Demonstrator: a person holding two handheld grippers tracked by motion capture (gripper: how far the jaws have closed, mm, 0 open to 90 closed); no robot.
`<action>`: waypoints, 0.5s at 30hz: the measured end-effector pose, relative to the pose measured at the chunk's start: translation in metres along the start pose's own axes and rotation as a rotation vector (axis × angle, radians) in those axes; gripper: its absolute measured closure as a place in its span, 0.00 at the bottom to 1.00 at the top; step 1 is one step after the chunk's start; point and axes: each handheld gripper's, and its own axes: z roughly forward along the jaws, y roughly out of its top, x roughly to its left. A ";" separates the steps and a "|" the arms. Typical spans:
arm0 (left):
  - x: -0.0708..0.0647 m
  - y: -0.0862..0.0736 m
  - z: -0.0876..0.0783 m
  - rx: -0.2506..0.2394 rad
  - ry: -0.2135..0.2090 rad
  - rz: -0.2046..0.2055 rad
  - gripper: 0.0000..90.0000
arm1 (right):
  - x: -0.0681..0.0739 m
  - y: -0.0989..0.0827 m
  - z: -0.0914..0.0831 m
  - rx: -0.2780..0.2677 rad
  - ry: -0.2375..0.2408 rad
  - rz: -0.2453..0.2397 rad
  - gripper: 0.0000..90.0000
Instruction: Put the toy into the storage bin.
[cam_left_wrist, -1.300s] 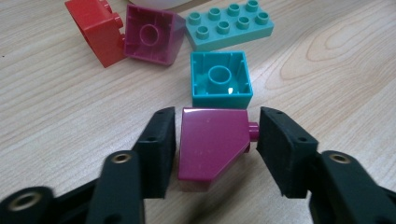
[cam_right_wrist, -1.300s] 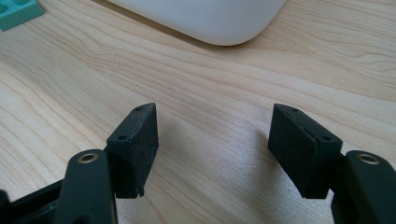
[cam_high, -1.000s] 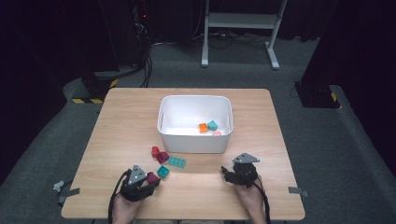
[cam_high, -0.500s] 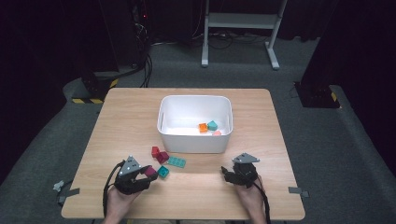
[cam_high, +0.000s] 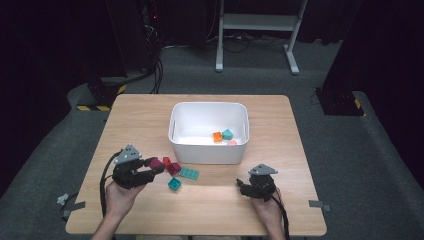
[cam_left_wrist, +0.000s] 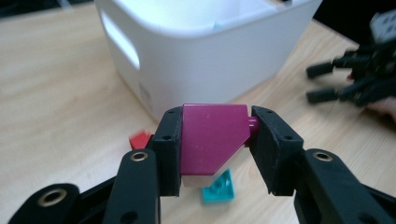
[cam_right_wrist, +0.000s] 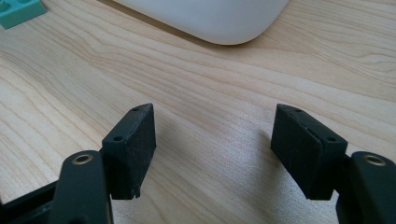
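My left gripper (cam_high: 150, 170) is shut on a magenta sloped brick (cam_left_wrist: 212, 137), held above the table in front of the white bin (cam_left_wrist: 210, 56). Below it lie a red brick (cam_left_wrist: 139, 139) and a small teal brick (cam_left_wrist: 219, 186). In the high view the magenta brick (cam_high: 155, 163) hangs beside two red bricks (cam_high: 171, 166). My right gripper (cam_right_wrist: 212, 140) hovers low over bare wood near the bin's corner (cam_right_wrist: 210, 18). Its jaws have just been opening and nothing is between them. From above, the right gripper (cam_high: 245, 187) is at the front right.
A flat teal plate (cam_high: 188, 173) and a small teal brick (cam_high: 174, 184) lie in front of the bin (cam_high: 209, 152). Inside it are an orange brick (cam_high: 217, 136), a teal brick (cam_high: 227, 134) and a pink one (cam_high: 232, 142). The table's front edge is near both hands.
My left gripper has lifted off the table with the magenta brick and moved up and slightly left in the high view. The right hand has stayed in place.
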 end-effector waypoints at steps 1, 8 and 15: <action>0.000 0.006 0.000 -0.007 -0.002 0.003 0.63 | 0.000 0.000 0.000 0.000 0.000 0.000 0.34; 0.008 0.032 0.010 -0.015 -0.016 0.003 0.63 | 0.000 0.000 0.000 0.000 0.000 -0.001 0.34; 0.016 0.060 0.012 -0.026 -0.007 0.006 0.63 | 0.000 0.000 0.000 0.000 0.000 -0.001 0.34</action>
